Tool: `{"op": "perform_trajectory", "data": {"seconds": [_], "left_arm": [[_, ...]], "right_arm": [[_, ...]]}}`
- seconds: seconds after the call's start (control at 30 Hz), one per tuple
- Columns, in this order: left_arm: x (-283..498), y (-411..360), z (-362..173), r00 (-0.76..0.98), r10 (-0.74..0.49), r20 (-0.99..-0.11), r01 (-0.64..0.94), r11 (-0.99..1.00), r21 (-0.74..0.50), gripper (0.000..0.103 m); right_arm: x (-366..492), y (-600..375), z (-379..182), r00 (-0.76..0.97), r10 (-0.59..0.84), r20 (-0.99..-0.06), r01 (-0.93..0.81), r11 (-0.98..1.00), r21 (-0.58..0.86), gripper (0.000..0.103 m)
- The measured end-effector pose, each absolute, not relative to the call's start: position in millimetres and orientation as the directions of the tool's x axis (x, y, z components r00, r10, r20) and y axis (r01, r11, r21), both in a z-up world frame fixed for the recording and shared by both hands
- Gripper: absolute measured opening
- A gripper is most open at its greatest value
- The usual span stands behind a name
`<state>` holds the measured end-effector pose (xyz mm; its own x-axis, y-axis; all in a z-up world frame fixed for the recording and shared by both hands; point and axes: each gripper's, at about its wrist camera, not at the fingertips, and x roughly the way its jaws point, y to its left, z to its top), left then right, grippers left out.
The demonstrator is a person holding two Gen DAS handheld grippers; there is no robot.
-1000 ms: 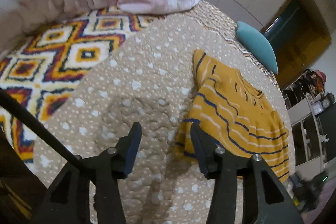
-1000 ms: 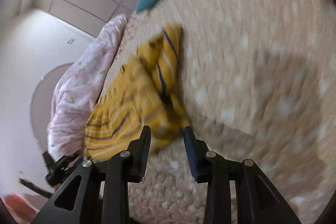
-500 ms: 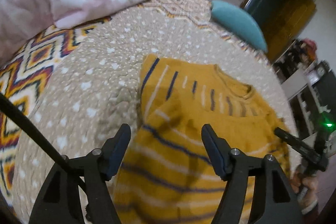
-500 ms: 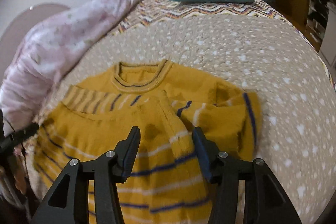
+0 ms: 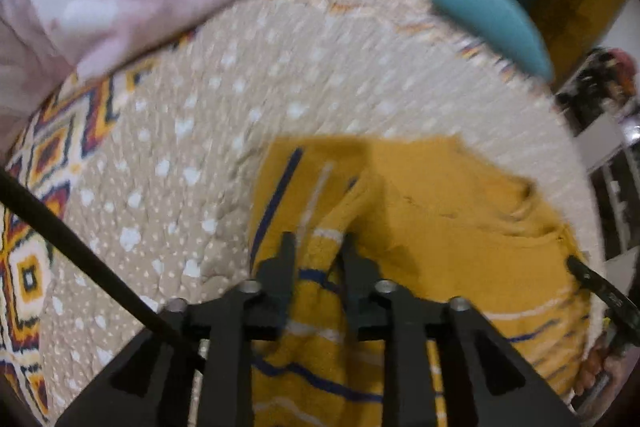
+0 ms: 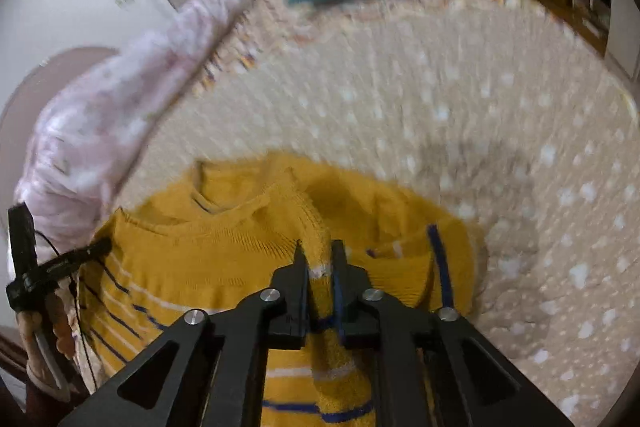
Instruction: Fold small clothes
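Both wrist cameras look down their own fingers, very close over a yellow striped sweater (image 5: 440, 227) on the dotted quilt (image 5: 200, 147). The left view faces a teal cushion (image 5: 488, 23) at 1 o'clock; the right view has it at 12, sharing sweater, quilt and pink duvet (image 6: 112, 115).

A small mustard-yellow knitted sweater (image 5: 440, 211) with thin navy and white stripes lies on the bed, ribbed collar away from the cameras. Its lower part is bunched upward in two raised ridges, and one sleeve (image 6: 436, 247) is folded across the body. Both views are blurred.
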<state>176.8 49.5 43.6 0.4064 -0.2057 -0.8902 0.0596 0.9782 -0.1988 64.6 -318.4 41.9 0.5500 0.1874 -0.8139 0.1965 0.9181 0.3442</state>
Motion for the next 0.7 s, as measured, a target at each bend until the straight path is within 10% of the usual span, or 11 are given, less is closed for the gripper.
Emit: {"op": "perform_trajectory", "data": {"seconds": [0.3,0.43,0.7], "left_arm": [[116.7,110.4,97.8,0.552,-0.261,-0.792,-0.042,0.94,-0.339,0.06],[53.8,131.9,124.8,0.647,-0.198,-0.737,-0.063,0.949,-0.31,0.079],[-19.7,118.3,96.7,0.617,-0.271,-0.739,-0.031,0.93,-0.367,0.081]], "right_arm": [[-2.5,-340.9,109.8,0.702,0.176,-0.69,0.187,0.889,0.418,0.056],[-49.7,-351.9,111.7,0.716,0.202,-0.668,0.191,0.864,0.466,0.063],[-107.1,-361.5,40.2,0.702,0.335,-0.628,0.263,0.697,0.667,0.065]]}}
